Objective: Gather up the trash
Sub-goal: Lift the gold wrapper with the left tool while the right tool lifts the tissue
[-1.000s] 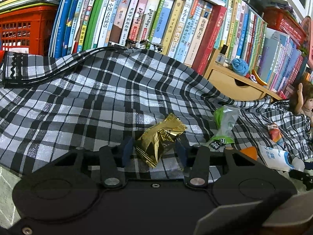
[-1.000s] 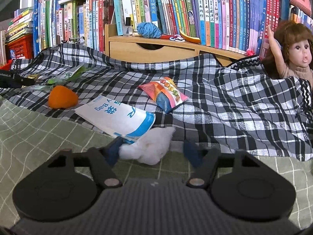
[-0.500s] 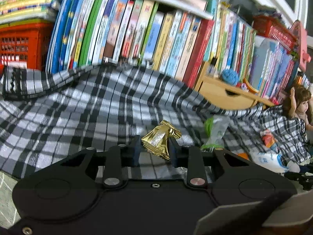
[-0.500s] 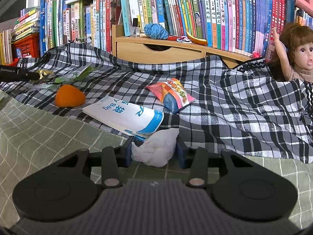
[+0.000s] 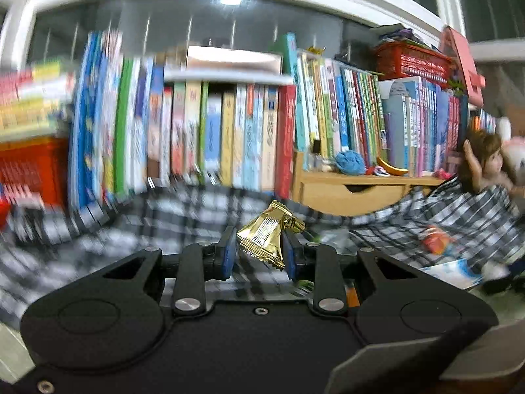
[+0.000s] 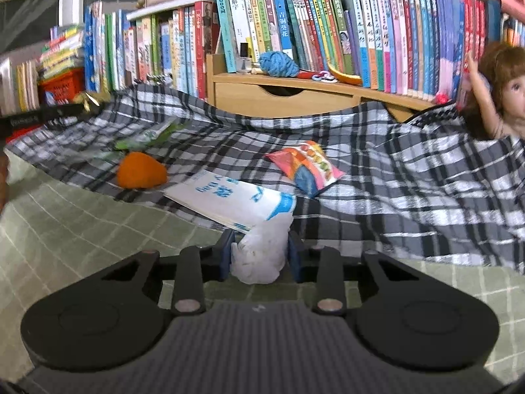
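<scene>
A crumpled gold foil wrapper [image 5: 267, 234] is pinched in my left gripper [image 5: 259, 249], lifted off the black-and-white plaid cloth [image 5: 164, 220]. My right gripper [image 6: 259, 252] is shut on a crumpled white tissue [image 6: 261, 251], low over the green checked sheet [image 6: 72, 226]. Just beyond the tissue lies a white-and-blue packet [image 6: 229, 198]. Further back on the plaid cloth [image 6: 410, 177] lie a colourful snack bag [image 6: 306, 167], an orange peel [image 6: 141, 170] and a clear green-printed wrapper [image 6: 151, 136]. The left gripper's black body [image 6: 42, 116] shows at the far left of the right wrist view.
Rows of upright books [image 6: 295, 23] fill the back. A wooden drawer shelf [image 6: 282, 93] holds a blue yarn ball [image 6: 277, 64]. A doll [image 6: 498, 88] leans at the right. Red baskets [image 5: 29, 167] stand at the left and on top of the books.
Both grippers closed on their items: the left on the gold wrapper, the right on the tissue. The left then rose fast with the wrapper, blurring its view. The right lifted slightly.
</scene>
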`<action>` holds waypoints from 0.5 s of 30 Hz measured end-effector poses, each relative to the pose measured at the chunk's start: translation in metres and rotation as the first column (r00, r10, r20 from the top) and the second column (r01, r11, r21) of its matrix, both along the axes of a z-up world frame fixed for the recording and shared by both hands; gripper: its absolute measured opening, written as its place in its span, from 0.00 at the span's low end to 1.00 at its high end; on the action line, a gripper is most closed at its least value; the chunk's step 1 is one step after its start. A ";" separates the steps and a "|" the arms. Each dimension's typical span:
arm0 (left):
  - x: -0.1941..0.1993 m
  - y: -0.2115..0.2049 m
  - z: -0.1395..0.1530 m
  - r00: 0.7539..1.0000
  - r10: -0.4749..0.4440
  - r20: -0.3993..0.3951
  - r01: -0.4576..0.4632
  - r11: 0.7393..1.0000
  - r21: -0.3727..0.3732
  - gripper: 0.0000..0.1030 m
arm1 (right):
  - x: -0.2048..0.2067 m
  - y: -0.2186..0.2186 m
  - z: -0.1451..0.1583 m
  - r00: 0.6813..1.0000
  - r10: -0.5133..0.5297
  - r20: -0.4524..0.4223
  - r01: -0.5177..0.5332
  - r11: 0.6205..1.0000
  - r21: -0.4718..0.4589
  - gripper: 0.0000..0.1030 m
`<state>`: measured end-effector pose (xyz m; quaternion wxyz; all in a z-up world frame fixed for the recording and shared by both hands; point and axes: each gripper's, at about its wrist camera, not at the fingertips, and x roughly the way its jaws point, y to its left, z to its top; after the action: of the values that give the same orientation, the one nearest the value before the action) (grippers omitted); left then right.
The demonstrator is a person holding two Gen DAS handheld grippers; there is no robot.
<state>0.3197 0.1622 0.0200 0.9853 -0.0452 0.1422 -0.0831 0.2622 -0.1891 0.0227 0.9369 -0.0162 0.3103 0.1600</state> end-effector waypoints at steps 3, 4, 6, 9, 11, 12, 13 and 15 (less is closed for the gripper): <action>0.012 0.014 -0.007 0.993 -0.016 -0.113 -0.004 0.984 -0.176 0.27 | -0.001 0.003 0.000 1.000 0.004 0.002 -0.004 1.000 -0.009 0.38; 0.016 0.020 -0.011 0.990 -0.013 -0.139 -0.017 0.977 -0.210 0.27 | -0.001 0.002 0.000 1.000 0.003 0.000 -0.003 1.000 -0.006 0.38; 0.018 0.028 -0.016 0.985 -0.007 -0.172 -0.038 0.965 -0.261 0.27 | -0.002 0.001 0.000 1.000 0.002 -0.005 -0.002 1.000 0.003 0.37; 0.015 0.034 -0.016 0.985 0.005 -0.173 -0.055 0.958 -0.282 0.27 | -0.004 0.002 0.002 1.000 0.006 -0.005 -0.006 1.000 -0.003 0.36; 0.009 0.035 -0.014 0.987 0.010 -0.163 -0.055 0.960 -0.275 0.27 | -0.007 0.003 0.003 1.000 0.017 -0.006 -0.017 1.000 -0.005 0.36; 0.007 0.034 -0.012 0.986 0.006 -0.164 -0.051 0.960 -0.276 0.27 | -0.009 0.003 0.004 1.000 0.021 -0.006 -0.021 1.000 -0.003 0.36; 0.005 0.033 -0.010 0.986 -0.004 -0.168 -0.043 0.959 -0.279 0.27 | -0.010 0.003 0.005 1.000 0.024 -0.006 -0.024 1.000 0.001 0.36; 0.000 0.027 -0.005 0.985 -0.026 -0.172 -0.024 0.960 -0.279 0.27 | -0.014 0.003 0.008 1.000 0.031 -0.005 -0.031 0.999 0.010 0.36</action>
<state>0.3198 0.1894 0.0152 0.9527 -0.1913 0.2146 -0.0986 0.2485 -0.1862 0.0303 0.9335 -0.0160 0.3119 0.1761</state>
